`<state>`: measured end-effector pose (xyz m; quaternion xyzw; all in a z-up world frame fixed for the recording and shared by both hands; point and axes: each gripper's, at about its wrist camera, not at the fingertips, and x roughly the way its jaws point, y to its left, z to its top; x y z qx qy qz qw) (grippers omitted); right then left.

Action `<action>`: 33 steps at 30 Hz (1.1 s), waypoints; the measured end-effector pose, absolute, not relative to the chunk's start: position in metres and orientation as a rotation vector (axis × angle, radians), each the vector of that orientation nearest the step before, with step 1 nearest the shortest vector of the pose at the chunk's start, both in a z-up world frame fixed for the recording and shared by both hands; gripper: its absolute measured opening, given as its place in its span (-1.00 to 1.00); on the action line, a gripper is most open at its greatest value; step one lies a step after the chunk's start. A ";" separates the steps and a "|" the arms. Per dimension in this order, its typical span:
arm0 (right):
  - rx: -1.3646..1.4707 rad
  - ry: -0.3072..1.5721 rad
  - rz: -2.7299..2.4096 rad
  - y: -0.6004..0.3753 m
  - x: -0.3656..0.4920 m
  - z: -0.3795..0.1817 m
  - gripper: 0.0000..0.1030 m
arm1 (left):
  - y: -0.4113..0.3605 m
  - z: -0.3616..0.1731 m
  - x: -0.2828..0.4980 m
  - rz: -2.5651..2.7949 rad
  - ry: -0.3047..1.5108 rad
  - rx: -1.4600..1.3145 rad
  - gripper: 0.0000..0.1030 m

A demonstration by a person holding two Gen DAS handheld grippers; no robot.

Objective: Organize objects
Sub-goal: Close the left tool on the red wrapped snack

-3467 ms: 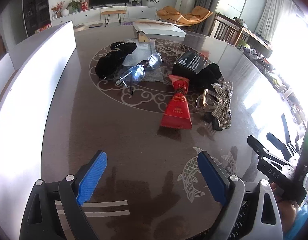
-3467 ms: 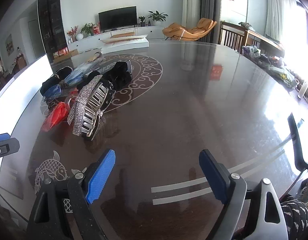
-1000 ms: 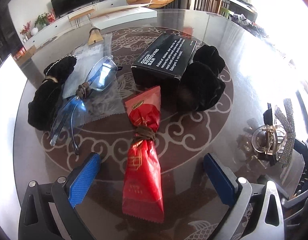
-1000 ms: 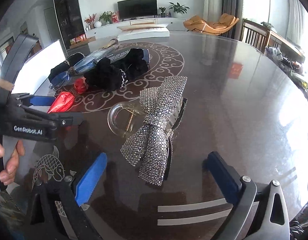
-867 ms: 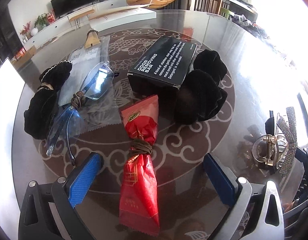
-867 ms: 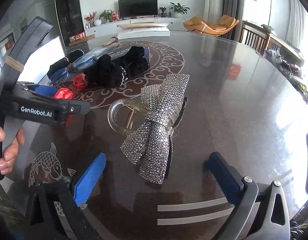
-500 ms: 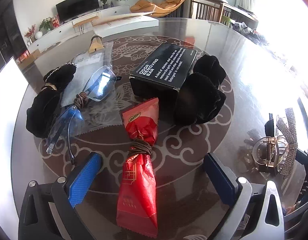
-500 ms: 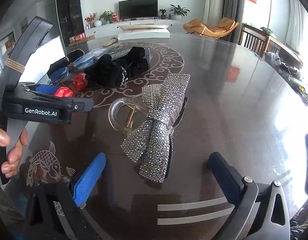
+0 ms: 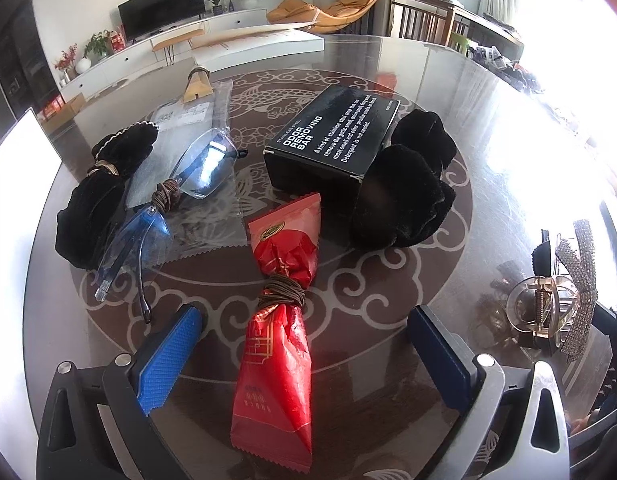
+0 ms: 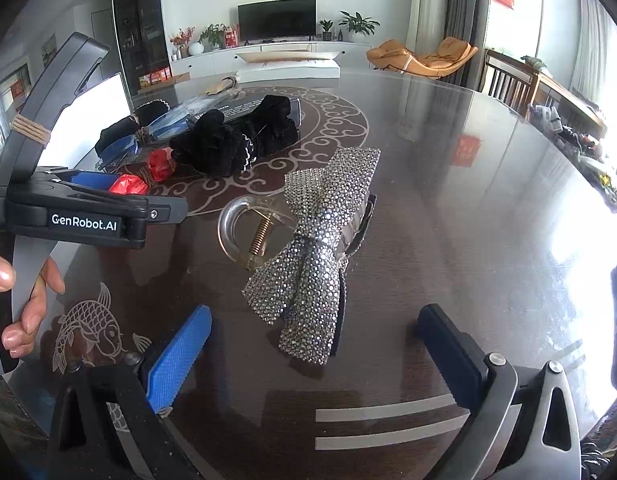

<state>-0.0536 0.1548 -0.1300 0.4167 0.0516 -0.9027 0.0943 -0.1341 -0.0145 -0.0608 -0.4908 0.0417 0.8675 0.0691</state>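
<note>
Where jaws gape: black box (image 9: 333, 139) behind red packet (image 9: 282, 312).

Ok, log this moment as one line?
left tongs: open, straddling red packet | right tongs: open, facing rhinestone bow clip | nothing held

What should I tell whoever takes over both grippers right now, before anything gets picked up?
Left gripper: open, empty, its fingers either side of the red snack packet lying on the table.
Right gripper: open, empty, lined up on the rhinestone bow hair clip.
Beyond the packet: black box, a black scrunchie against its right end, safety glasses tied with a brown band, and a second black scrunchie at far left.
Done: nothing is grasped or visibly sorted.
Left: close on the packet and the clip, then place the rest.
</note>
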 end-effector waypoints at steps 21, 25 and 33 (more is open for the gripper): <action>1.235 0.152 -2.680 0.154 -0.053 -0.131 1.00 | -0.018 -0.060 -0.132 2.572 0.144 -1.503 0.98; 1.236 0.151 -2.681 0.154 -0.053 -0.131 1.00 | -0.019 -0.051 -0.117 2.598 0.158 -1.420 -0.27; 1.235 0.151 -2.681 0.153 -0.053 -0.131 1.00 | -0.037 -0.050 -0.077 2.634 0.101 -1.416 -0.53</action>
